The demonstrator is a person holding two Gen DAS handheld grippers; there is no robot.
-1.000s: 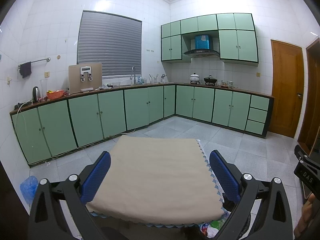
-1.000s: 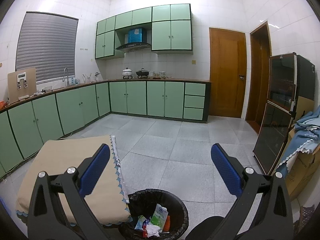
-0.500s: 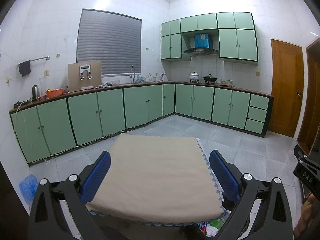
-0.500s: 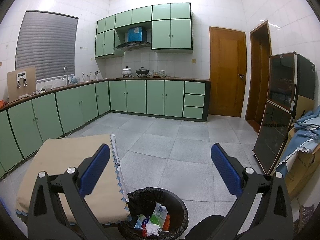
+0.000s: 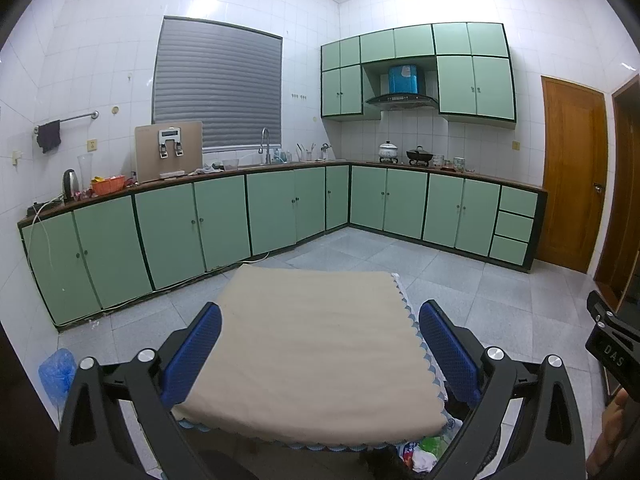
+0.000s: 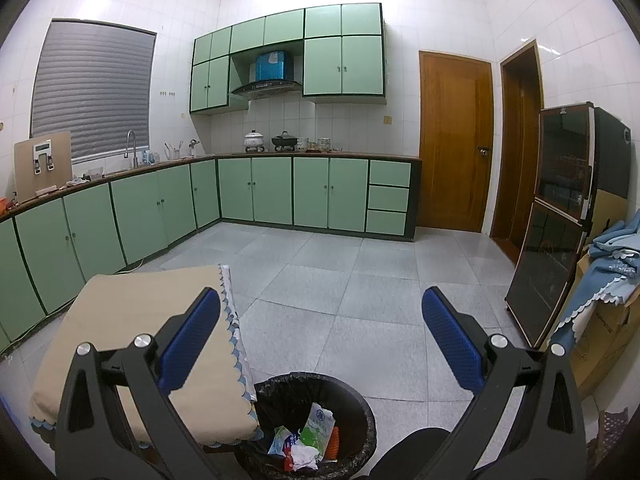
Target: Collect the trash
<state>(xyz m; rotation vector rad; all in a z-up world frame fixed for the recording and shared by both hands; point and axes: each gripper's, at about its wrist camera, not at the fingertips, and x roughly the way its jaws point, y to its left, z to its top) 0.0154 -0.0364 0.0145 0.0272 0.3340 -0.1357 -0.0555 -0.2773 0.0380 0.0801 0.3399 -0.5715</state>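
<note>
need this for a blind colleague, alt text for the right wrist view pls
The open right gripper, holding nothing, hangs above a black-lined trash bin with wrappers inside, beside a table draped in a beige cloth. Behind lie a grey tiled floor and green kitchen cabinets.

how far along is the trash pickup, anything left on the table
Looks mostly done. The black-lined bin beside the table already holds wrappers and crumpled paper. Nothing is in hand: the left tool and right tool are both open and empty. The beige tablecloth shows no trash on top. What may remain elsewhere cannot be seen.
</note>
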